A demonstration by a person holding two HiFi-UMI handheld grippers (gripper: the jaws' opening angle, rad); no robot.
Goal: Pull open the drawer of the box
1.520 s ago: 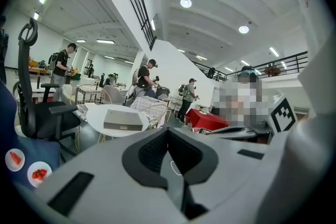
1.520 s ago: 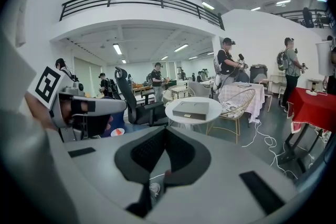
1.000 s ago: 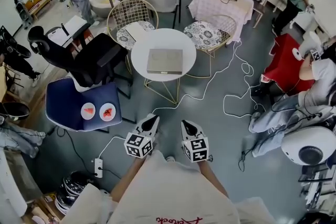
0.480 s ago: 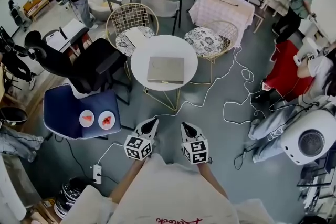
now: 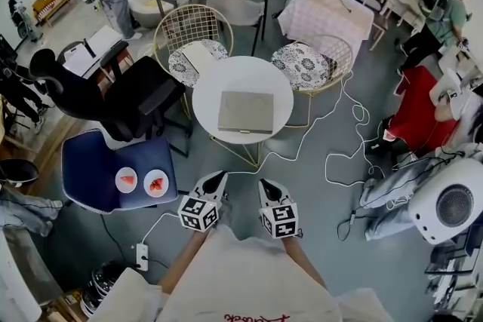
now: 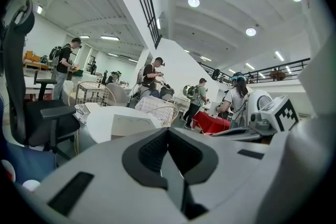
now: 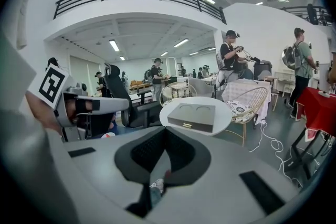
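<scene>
The grey flat box (image 5: 245,111) lies on a round white table (image 5: 211,90) ahead of me, well beyond both grippers. In the right gripper view the box (image 7: 192,116) faces me with a small metal drawer handle (image 7: 187,125) on its front; the drawer looks closed. It also shows in the left gripper view as a pale box (image 6: 131,124). My left gripper (image 5: 216,178) and right gripper (image 5: 267,185) hang side by side over the floor, close to my body. Both are shut with nothing between the jaws, as their own views show for the left gripper (image 6: 168,130) and the right gripper (image 7: 165,129).
A black office chair (image 5: 128,94) and a blue chair (image 5: 90,162) with two plates stand left of the table. Wire chairs (image 5: 192,30) sit behind it. White cables (image 5: 347,124) trail on the floor at right, a power strip (image 5: 141,256) at left. Several people work around the room.
The table and box have slid lower and slightly right in the head view, so they are nearer. Both grippers keep their place in front of me and stay shut.
</scene>
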